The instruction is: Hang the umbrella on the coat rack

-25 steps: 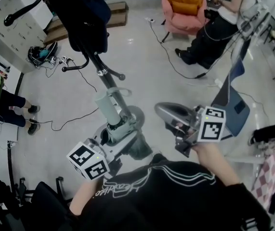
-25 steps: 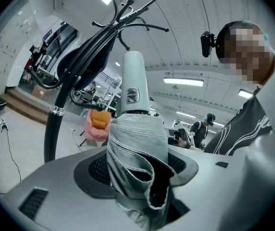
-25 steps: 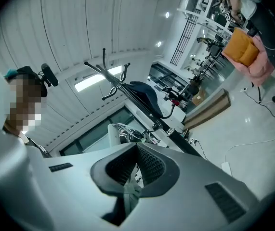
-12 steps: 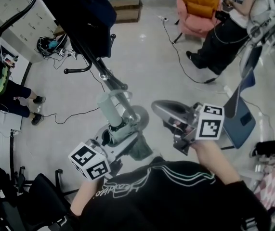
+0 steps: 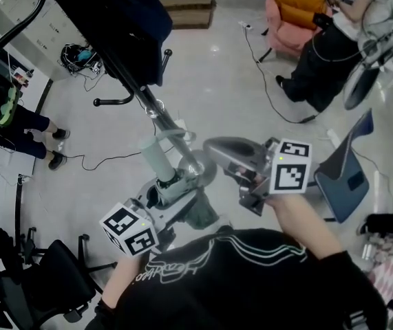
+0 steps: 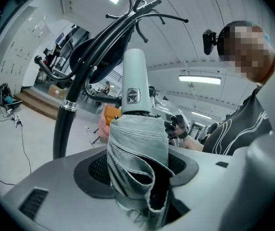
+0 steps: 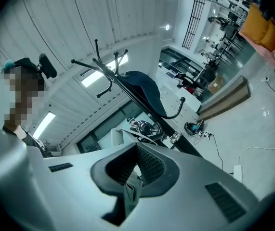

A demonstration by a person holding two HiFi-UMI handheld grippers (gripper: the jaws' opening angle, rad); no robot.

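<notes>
While the black coat rack [image 6: 66, 117] stands at the left under a dark garment [image 5: 113, 16], the left gripper [image 6: 137, 189] clamps the folded grey umbrella [image 6: 138, 143] beside its pole. The umbrella's pale handle [image 6: 136, 73] bears a small unreadable emblem [image 6: 132, 96]. The right gripper [image 7: 135, 177] pinches a grey strap [image 7: 128, 195].

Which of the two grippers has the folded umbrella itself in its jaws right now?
The left gripper: its jaws clamp the folded grey umbrella around its canopy. The right gripper pinches only a thin grey strap.

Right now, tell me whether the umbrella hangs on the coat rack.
No: the folded umbrella is clamped in the left gripper, not slung on any hook of the coat rack.
</notes>
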